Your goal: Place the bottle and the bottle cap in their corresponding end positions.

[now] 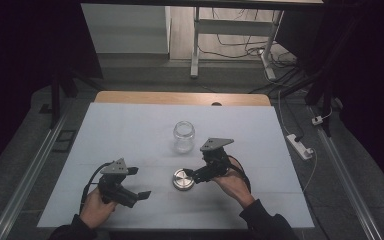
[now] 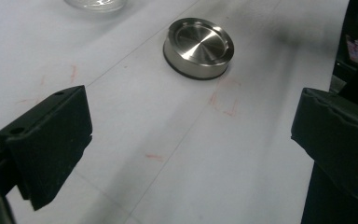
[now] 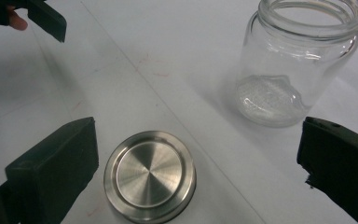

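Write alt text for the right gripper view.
A round brushed-metal lid lies flat on a white table between the right gripper's wide-open black jaws, touching neither. An empty, uncapped glass jar stands upright beyond it at upper right, and the left gripper's jaw tip enters at the top left corner.

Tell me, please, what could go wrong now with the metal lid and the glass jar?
1. The right tool stands open around the metal lid, which lies flat and low on the table; the pads may slip off its smooth rim.
2. The glass jar stands open and unheld close behind; a sideways move could knock it over.
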Motion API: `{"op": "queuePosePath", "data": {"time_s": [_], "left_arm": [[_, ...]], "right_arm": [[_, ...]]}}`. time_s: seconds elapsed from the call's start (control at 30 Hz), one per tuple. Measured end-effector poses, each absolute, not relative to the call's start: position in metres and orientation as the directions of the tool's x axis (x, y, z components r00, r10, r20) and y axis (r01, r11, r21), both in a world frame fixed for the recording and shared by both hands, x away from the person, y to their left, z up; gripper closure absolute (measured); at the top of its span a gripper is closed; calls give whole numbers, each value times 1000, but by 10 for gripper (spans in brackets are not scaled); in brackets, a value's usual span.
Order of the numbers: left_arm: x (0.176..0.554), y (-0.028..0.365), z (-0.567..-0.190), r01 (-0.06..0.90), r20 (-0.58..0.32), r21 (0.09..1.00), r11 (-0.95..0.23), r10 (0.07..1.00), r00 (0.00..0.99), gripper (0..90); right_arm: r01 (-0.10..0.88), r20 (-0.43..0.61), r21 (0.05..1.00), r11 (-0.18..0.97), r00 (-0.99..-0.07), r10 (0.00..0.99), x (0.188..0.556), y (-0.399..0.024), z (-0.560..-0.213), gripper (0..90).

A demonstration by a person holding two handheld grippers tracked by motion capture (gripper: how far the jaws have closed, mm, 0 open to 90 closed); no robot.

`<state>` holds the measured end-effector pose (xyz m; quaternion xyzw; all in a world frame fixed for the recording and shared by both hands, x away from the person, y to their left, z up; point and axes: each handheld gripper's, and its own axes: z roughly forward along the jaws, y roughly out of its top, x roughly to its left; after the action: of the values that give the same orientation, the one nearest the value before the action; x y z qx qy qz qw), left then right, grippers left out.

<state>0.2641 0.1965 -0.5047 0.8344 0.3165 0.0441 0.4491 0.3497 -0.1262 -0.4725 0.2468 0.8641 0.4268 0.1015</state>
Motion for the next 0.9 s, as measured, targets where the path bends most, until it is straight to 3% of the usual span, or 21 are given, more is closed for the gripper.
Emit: {"op": "queuePosePath", "data": {"time_s": [0.9], "left_arm": [[227,244,-505,533,-194,776,-336,678,709,0]], "right_arm": [[344,11,800,492,-827,561,311,-175,-467,0]]}}
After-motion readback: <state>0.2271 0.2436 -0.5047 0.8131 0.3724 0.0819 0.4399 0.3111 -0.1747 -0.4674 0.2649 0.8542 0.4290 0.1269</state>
